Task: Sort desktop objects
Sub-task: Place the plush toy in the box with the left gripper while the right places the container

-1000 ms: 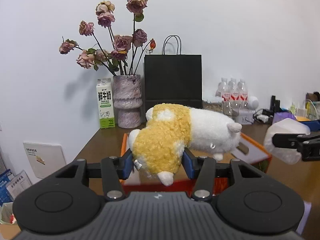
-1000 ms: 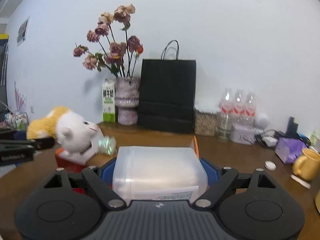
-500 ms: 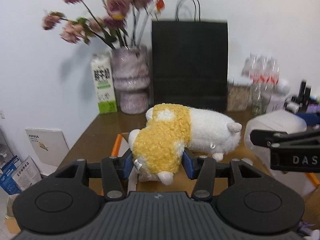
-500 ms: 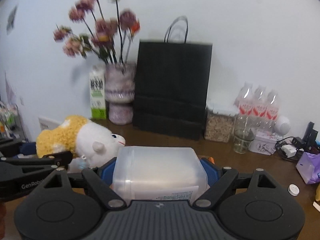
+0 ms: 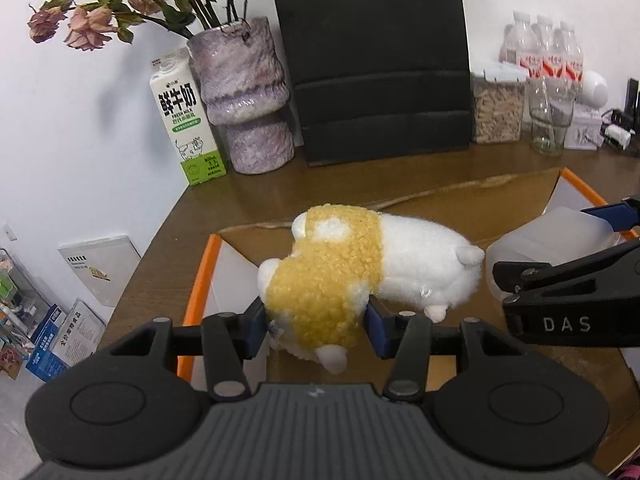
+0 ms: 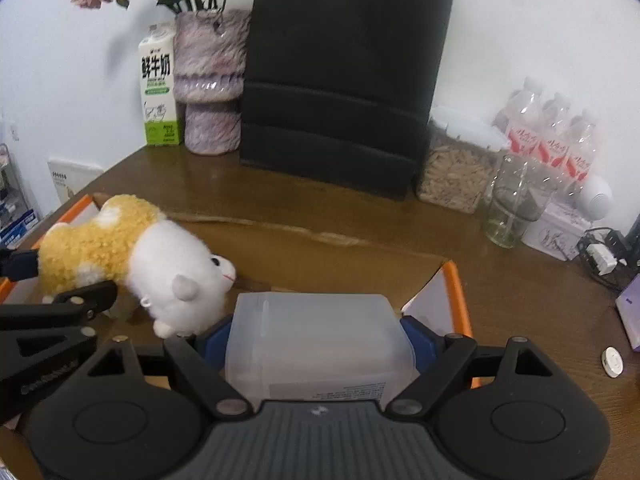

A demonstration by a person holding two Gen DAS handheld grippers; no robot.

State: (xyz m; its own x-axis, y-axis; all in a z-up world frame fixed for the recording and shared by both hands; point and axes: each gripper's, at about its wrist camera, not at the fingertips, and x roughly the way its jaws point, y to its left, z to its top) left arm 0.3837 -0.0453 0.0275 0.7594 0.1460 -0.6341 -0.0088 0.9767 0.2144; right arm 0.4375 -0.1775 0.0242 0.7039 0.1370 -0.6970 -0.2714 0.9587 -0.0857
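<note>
1. Plush toy point(image 5: 352, 276), yellow and white, sat low in the left wrist frame's centre, squeezed by the left claw point(image 5: 316, 326) above an orange-edged box point(image 5: 200, 280).
2. Right claw point(image 6: 316, 340) clamped a translucent plastic container point(image 6: 316, 336) at bottom centre of its frame, over the brown desk point(image 6: 320, 216).

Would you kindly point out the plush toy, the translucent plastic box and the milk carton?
plush toy point(image 5: 324, 280): left wrist view, on its yellow back.
translucent plastic box point(image 6: 320, 340): right wrist view, on its top face.
milk carton point(image 5: 186, 120): left wrist view, on its printed front.
</note>
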